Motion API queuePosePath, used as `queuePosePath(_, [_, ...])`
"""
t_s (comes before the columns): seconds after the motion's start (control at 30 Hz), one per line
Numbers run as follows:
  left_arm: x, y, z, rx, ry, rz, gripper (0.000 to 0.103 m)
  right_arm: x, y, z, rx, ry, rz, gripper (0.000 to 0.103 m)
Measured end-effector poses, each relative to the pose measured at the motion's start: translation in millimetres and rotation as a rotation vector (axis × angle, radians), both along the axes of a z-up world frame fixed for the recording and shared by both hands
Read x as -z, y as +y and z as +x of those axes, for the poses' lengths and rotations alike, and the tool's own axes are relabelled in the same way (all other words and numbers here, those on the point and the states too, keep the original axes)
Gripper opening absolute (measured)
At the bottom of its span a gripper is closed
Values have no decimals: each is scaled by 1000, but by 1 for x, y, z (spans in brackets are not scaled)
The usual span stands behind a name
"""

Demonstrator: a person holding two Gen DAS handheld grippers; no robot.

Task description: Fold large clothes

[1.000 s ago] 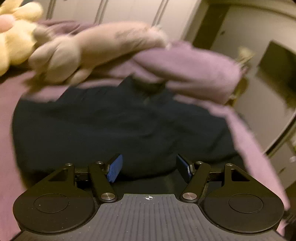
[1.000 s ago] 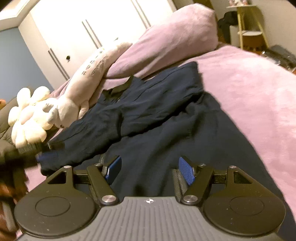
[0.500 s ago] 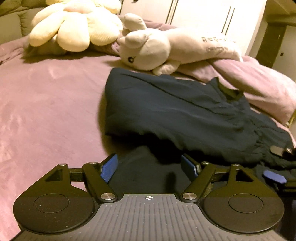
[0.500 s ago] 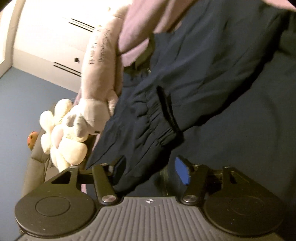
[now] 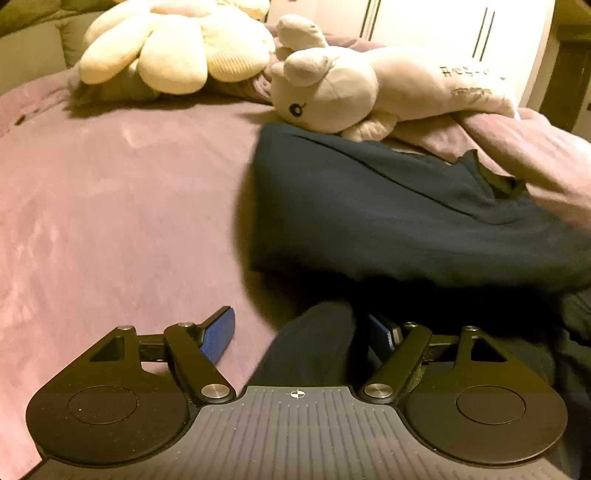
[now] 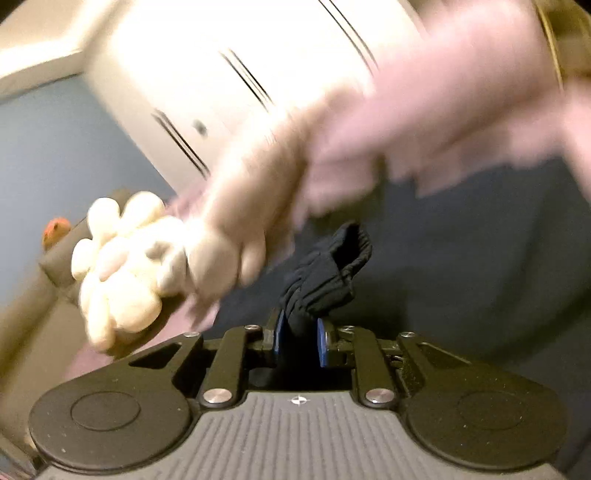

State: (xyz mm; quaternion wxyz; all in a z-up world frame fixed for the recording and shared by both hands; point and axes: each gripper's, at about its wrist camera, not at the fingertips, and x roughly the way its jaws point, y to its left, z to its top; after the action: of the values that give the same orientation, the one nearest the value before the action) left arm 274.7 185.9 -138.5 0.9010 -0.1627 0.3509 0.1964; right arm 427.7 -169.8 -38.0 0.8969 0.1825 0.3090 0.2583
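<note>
The left gripper (image 5: 301,332) has its jaws apart, a fold of the dark garment (image 5: 406,221) rising between them (touching neither blue pad that shows). The rest of the garment lies ahead of the jaws on the pink blanket (image 5: 110,206), with a plush rabbit (image 5: 332,92) beyond it. The right gripper (image 6: 300,338) is clamped on a bunched, gathered edge of the garment (image 6: 325,273); everything past its jaws is motion-blurred.

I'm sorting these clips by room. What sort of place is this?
Most likely a bedroom: a pink bedspread with plush toys at its head, white wardrobe doors behind, and a dark garment laid out for folding.
</note>
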Motion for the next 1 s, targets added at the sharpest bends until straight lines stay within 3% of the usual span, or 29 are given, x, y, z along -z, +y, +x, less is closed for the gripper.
queuePosePath(0.07, [-2,0,7,-4,14,10,81,-17,-12,-3,62,-122,-109,17])
queuePosePath(0.13, [-2,-2,14,-8,24,26,81,-17,-32,9,139,-129,-173,17])
queuePosePath(0.27, [1,-6,26,-1,56,28,81,15,-81,42,234,42,-145,19])
queuePosePath(0.37, [4,-9,30,-7,73,22,81,44,-104,56,246,177,-57,29])
queuePosePath(0.5, [5,-11,34,-4,83,40,81,59,-114,59,256,208,31,30])
queuePosePath(0.6, [2,-12,33,6,86,53,81,54,-107,63,230,177,-30,24])
queuePosePath(0.67, [0,-11,32,17,87,58,81,40,-101,58,205,95,-107,23])
queuePosePath(0.77, [-5,-8,25,41,99,44,81,31,-104,58,246,37,-183,25])
queuePosePath(0.87, [-11,-1,12,62,114,-13,81,31,-112,58,291,86,-244,43])
queuePosePath(1.0, [-33,7,-14,44,66,-10,81,10,-117,37,389,-17,-245,48])
